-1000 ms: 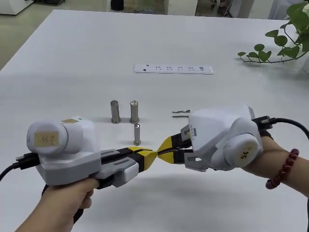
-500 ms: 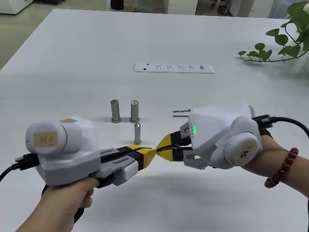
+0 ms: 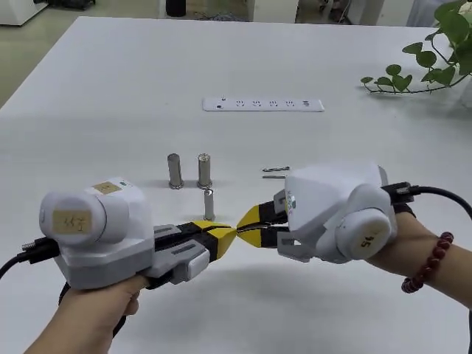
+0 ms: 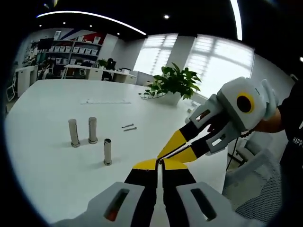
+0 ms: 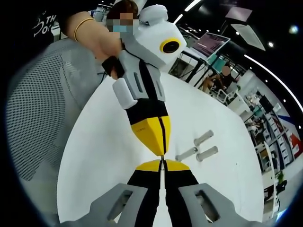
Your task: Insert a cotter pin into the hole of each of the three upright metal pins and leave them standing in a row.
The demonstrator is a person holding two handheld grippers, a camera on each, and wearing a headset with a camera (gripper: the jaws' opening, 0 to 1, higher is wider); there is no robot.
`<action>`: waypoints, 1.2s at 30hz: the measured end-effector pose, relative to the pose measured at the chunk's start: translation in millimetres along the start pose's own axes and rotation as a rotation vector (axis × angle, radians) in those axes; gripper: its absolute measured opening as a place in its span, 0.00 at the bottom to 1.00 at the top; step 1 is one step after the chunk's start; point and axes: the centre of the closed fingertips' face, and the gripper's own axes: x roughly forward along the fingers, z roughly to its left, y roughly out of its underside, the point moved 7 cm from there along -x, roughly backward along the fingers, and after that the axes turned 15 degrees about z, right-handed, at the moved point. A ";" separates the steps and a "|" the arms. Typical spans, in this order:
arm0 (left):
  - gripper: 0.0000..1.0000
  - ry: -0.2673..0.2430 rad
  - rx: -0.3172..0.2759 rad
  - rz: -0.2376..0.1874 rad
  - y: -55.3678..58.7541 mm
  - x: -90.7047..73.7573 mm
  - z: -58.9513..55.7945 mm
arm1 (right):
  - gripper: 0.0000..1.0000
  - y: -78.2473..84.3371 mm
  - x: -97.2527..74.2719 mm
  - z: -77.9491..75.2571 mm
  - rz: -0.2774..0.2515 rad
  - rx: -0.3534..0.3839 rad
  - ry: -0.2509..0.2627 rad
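Observation:
Three upright metal pins stand on the white table: two side by side (image 3: 175, 171) (image 3: 204, 170) and a shorter one (image 3: 209, 204) in front of them; the same trio shows in the left gripper view (image 4: 90, 137). Two cotter pins (image 3: 276, 171) lie to the right of them. My left gripper (image 3: 228, 234) and right gripper (image 3: 241, 230) meet tip to tip above the table, in front of the short pin. The right gripper (image 5: 162, 163) is shut on a thin cotter pin (image 5: 162, 161) whose end pokes out at its tips. The left gripper (image 4: 160, 163) is shut, its tip touching that end.
A white power strip (image 3: 263, 105) lies further back on the table. A potted plant (image 3: 431, 55) trails over the far right corner. Open table surface lies all around the pins.
A second ago the two grippers' tips overlapped. They have drawn slightly apart and now just touch at the points. The pins on the table have not moved.

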 end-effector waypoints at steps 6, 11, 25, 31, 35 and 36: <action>0.00 -0.007 0.045 0.004 -1.5 -1.2 -0.2 | 0.00 0.7 -1.5 -1.1 -0.010 0.043 -0.005; 0.00 -0.001 0.075 0.004 -4.0 -3.6 -1.9 | 0.00 4.4 -1.8 -2.8 -0.028 0.110 -0.022; 0.00 0.014 0.224 0.025 -5.9 -10.8 -0.9 | 0.03 11.3 -0.6 -1.3 -0.096 0.277 -0.116; 0.00 0.049 0.301 0.035 -7.8 -12.6 -2.7 | 0.04 12.7 0.6 1.8 -0.117 0.315 -0.161; 0.00 0.062 0.341 0.048 -9.0 -12.9 -3.8 | 0.04 12.6 0.8 3.7 -0.127 0.324 -0.184; 0.00 0.070 0.351 0.046 -10.0 -12.9 -4.6 | 0.04 12.4 0.8 4.6 -0.130 0.325 -0.193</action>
